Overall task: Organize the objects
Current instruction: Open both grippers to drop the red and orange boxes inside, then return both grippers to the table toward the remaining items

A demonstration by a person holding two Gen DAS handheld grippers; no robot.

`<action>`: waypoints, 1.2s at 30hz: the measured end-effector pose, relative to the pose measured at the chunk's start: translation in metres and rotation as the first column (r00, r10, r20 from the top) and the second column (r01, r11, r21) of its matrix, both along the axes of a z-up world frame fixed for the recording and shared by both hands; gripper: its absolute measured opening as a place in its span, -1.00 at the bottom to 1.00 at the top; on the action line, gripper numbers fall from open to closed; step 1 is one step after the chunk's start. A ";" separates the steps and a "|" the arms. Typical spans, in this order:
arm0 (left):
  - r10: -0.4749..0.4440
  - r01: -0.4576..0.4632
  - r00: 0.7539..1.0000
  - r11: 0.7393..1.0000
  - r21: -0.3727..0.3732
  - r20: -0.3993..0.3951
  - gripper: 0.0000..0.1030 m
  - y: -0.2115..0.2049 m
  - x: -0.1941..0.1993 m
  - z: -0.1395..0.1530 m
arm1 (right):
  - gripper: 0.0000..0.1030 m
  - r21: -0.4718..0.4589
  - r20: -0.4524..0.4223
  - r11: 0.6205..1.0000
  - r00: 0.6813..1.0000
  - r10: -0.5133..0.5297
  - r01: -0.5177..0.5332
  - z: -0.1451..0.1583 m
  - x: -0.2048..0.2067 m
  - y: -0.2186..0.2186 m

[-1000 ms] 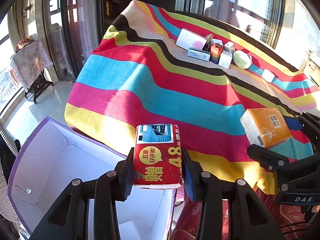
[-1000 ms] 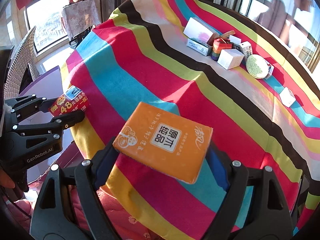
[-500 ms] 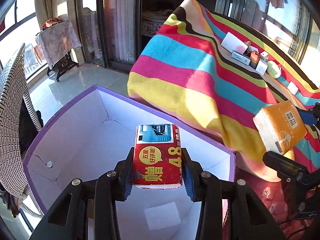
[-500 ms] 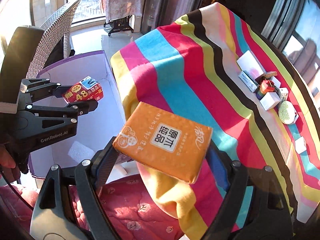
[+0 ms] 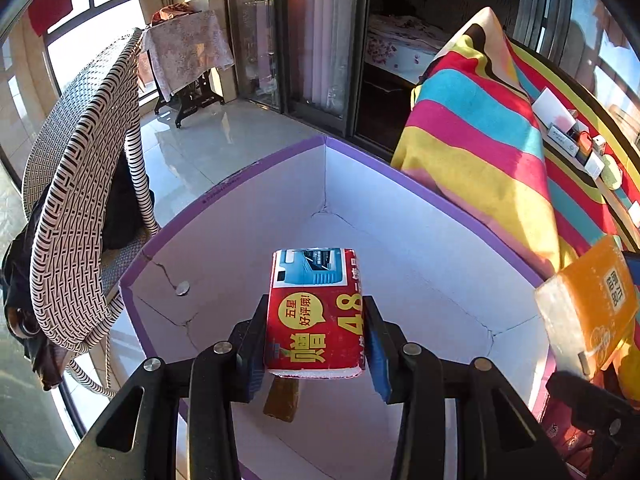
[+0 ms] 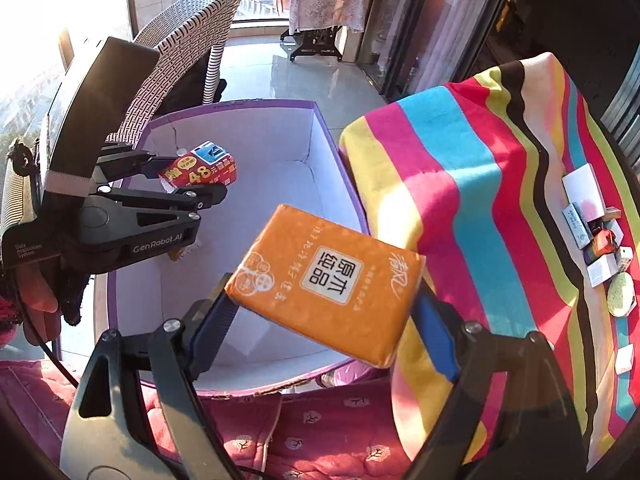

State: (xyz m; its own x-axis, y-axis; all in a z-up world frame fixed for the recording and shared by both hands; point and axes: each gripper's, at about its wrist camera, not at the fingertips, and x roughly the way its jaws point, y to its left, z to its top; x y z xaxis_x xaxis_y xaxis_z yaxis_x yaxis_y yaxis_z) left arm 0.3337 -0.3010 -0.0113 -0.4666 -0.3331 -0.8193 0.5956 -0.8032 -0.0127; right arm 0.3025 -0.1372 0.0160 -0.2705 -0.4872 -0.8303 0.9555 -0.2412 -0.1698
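We held the red pack (image 5: pixel 316 312) clamped between our left fingers (image 5: pixel 256 344), over the purple box (image 5: pixel 400 168), a brown block (image 5: pixel 282 402) lying below. Our right fingers (image 6: pixel 212 320) gripped the orange tissue pack (image 6: pixel 326 282) widely, beside the box's near rim, the striped surface (image 6: pixel 480 184) to their right.

Bright window glare, hard shadows, fisheye-warped edges
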 end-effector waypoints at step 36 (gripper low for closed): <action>-0.515 0.535 0.838 0.840 0.089 -0.179 0.61 0.217 -0.228 0.051 | 0.74 -0.183 0.294 0.556 0.585 -0.756 0.810 0.017 -0.218 0.292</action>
State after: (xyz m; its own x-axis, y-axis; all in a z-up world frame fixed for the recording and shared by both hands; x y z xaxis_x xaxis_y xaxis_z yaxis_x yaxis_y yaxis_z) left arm 0.1059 -0.0835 0.0392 -0.6548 0.1000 -0.7492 0.0681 -0.9794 -0.1903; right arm 0.0843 0.1547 0.0327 -0.5323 -0.3536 -0.7692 0.3680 -0.9149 0.1660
